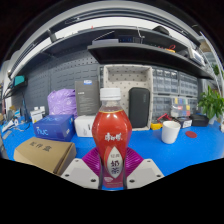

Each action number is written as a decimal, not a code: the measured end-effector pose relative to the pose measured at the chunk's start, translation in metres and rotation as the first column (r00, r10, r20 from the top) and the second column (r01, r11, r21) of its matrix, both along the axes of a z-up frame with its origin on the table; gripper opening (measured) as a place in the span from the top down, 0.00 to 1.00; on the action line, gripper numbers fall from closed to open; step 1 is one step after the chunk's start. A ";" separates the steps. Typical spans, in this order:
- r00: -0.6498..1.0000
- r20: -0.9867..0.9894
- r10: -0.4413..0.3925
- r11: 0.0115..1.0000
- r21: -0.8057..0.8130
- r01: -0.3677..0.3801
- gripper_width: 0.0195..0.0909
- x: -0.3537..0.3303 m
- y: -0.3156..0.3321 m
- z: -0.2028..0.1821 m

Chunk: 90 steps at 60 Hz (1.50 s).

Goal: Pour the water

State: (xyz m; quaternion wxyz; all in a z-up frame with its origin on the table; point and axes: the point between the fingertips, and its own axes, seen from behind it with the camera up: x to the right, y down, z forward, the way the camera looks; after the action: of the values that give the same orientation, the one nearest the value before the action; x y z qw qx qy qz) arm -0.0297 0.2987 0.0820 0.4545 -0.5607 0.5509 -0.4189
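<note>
Gripper (112, 172): both fingers closed against a bottle (111, 137), one on each side of its lower body. Purple pads (93, 160) press the label from left and right; no gap seen on either side.

Bottle: upright, clear plastic, filled with red liquid nearly to the shoulder. White screw cap (110, 97) on top, closed. Red-and-white label with printing on the lower part; text too small to read. The bottle base is hidden behind the fingers, so I cannot tell whether it stands on the table (185, 150) or is lifted.

Table: blue surface, runs wide behind the bottle.

Left of the bottle: a brown cardboard box (42, 156) close by, lying flat with red print on top. Behind it, a blue box (54, 127). Further back, a purple translucent bag (62, 102).

Right of the bottle, well apart: a white cup (171, 132) standing upright on the table. A small yellow item (156, 126) just beside it, identity unclear. A green plant (212, 104) at the far right.

Beyond the bottle: a black chair back (139, 106) against a white perforated panel (126, 80); grey shelving (140, 45) overhead
</note>
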 end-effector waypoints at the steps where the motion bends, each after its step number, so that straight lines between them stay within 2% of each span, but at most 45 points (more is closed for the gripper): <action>1: 1.000 0.000 0.001 1.000 -0.006 -0.001 0.89 0.000 0.000 0.000; 13: 0.998 -0.055 0.003 1.000 0.015 -0.003 0.89 0.005 0.001 -0.002; 22: 0.997 -0.061 -0.041 0.977 0.208 0.053 0.89 0.033 -0.019 0.020; 30: 0.995 -0.070 -0.064 0.899 0.430 0.088 0.89 0.072 -0.043 0.042; 37: 0.994 -0.076 -0.082 0.757 0.644 0.112 0.89 0.104 -0.064 0.060; 50: 0.985 -0.143 -0.091 0.367 0.915 0.167 0.89 0.151 -0.099 0.074; 63: 0.977 -0.204 -0.070 -0.072 0.977 0.199 0.89 0.172 -0.121 0.077; 71: 0.967 -0.254 -0.015 -0.263 0.934 0.241 0.89 0.177 -0.118 0.071; 76: 0.963 -0.269 -0.015 -0.342 0.906 0.248 0.89 0.176 -0.122 0.070; 80: 0.964 -0.265 -0.025 -0.370 0.898 0.237 0.89 0.175 -0.127 0.073; 90: 0.960 -0.279 -0.009 -0.360 0.897 0.258 0.89 0.173 -0.130 0.070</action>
State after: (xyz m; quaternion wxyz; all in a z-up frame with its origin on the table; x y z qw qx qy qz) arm 0.1436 0.1688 0.1520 0.6205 0.0902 0.7519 0.2037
